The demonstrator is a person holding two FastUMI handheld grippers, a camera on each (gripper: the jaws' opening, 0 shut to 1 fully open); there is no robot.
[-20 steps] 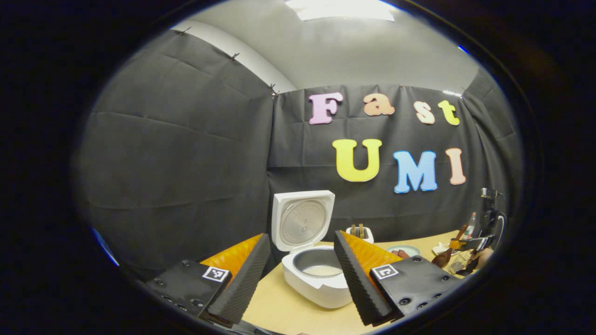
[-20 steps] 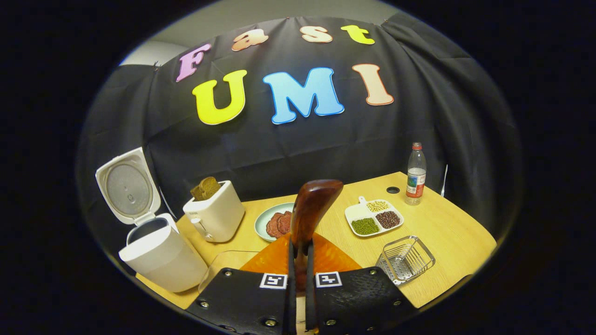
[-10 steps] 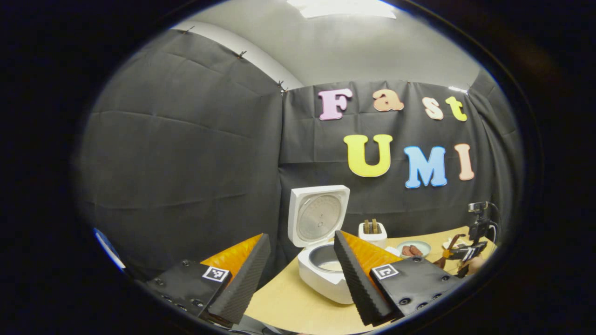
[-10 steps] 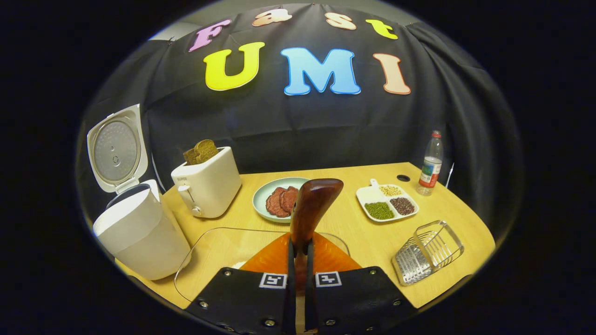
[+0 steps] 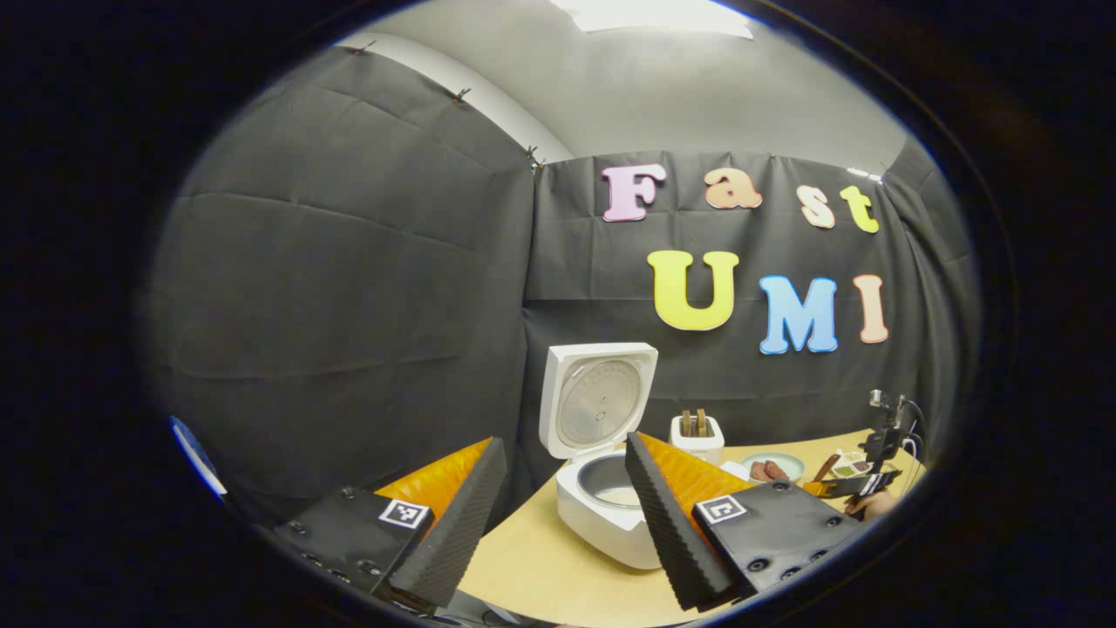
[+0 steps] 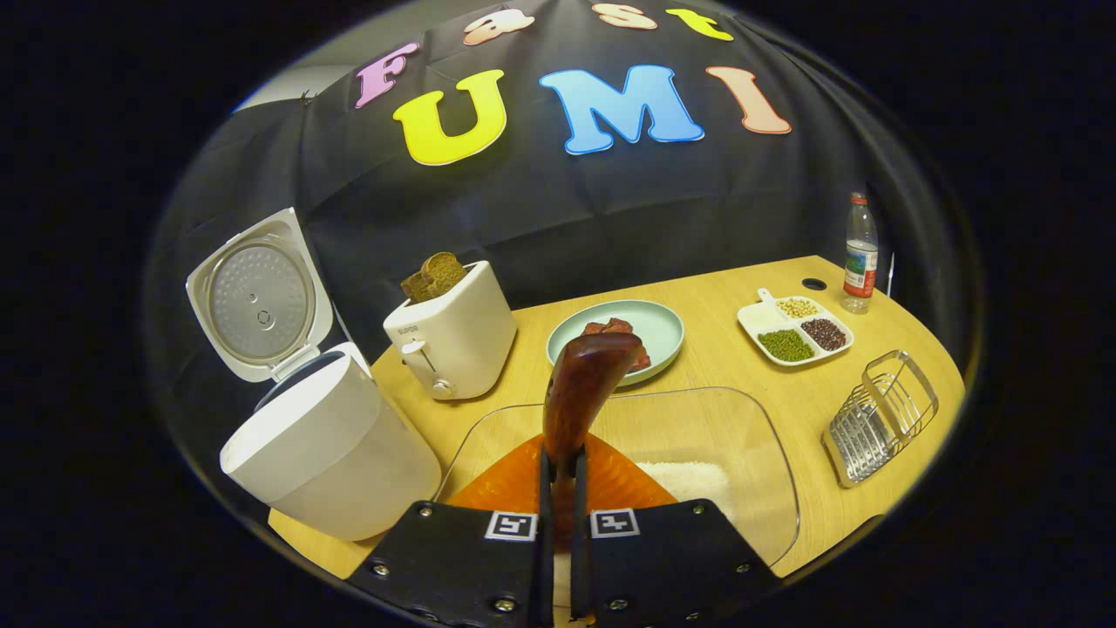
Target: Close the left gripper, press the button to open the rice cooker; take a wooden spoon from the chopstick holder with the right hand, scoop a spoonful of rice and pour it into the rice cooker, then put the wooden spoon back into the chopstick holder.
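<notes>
The white rice cooker (image 6: 331, 453) stands at the table's left with its lid (image 6: 261, 296) up. The cooker (image 5: 602, 515) holds a little rice in its grey pot in the left gripper view. My left gripper (image 5: 565, 445) is open and holds nothing, back from the cooker. My right gripper (image 6: 558, 458) is shut on the wooden spoon (image 6: 582, 388), whose dark bowl end sticks out forward over a glass dish (image 6: 767, 453) holding white rice (image 6: 689, 478). The wire chopstick holder (image 6: 881, 406) lies on its side at the right. Far off, the right gripper (image 5: 859, 484) carries the spoon.
A white toaster (image 6: 453, 336) with bread stands behind the glass dish, right of the cooker. A pale green plate (image 6: 654, 327) with meat slices, a divided bean dish (image 6: 793, 318) and a water bottle (image 6: 859, 253) sit farther back and right on the wooden table (image 6: 724, 366).
My right gripper has tipped down and come over the glass dish, bringing its rice into sight. The left gripper has drawn back a little from the cooker and stays open.
</notes>
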